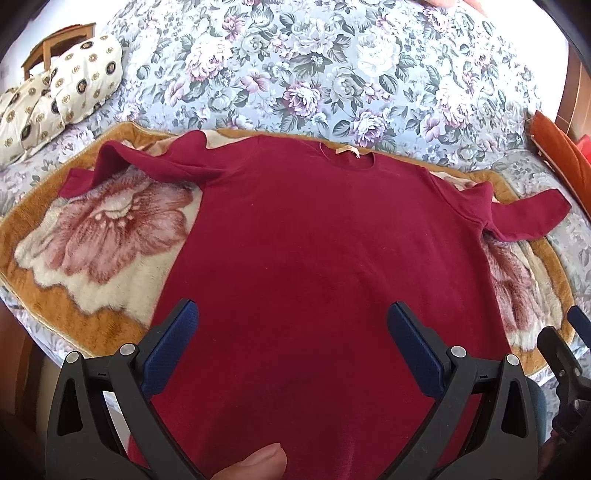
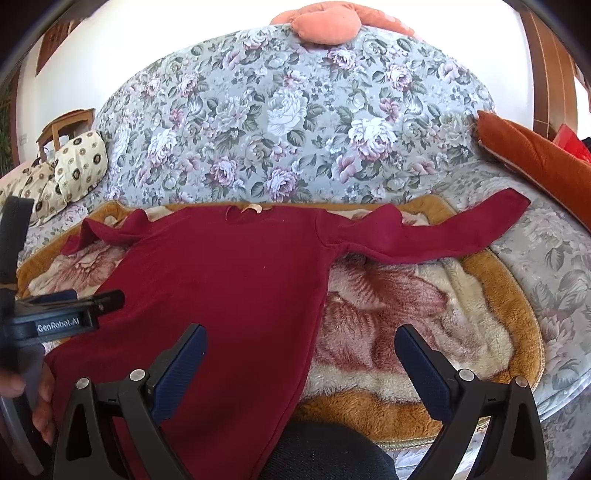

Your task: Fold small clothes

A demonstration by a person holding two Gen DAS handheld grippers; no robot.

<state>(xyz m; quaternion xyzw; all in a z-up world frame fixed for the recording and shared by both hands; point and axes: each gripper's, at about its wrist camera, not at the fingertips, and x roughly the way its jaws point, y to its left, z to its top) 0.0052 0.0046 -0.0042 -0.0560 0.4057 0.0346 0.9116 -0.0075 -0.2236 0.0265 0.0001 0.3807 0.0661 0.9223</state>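
A dark red long-sleeved top [image 1: 314, 240] lies flat, neck away from me, on a plush orange-edged flower blanket [image 1: 99, 236]. Its left sleeve [image 1: 122, 162] is bunched and bent; its right sleeve [image 2: 443, 229] stretches out sideways. My left gripper [image 1: 293, 317] hovers open over the lower body of the top, nothing between its blue pads. Over the top's [image 2: 221, 280] right side edge, my right gripper [image 2: 301, 334] also stands open, one finger above the cloth and the other above the blanket [image 2: 406, 295]. The left gripper [image 2: 110, 299] shows side-on at the left edge.
The blanket rests on a floral bedspread [image 1: 295, 74]. Cream patterned pillows [image 1: 62, 92] and a wooden chair [image 1: 59, 40] sit far left. An orange cushion [image 2: 535, 155] lies at the right and a peach cushion [image 2: 317, 22] at the back. A thumb [image 1: 258, 461] shows at the bottom.
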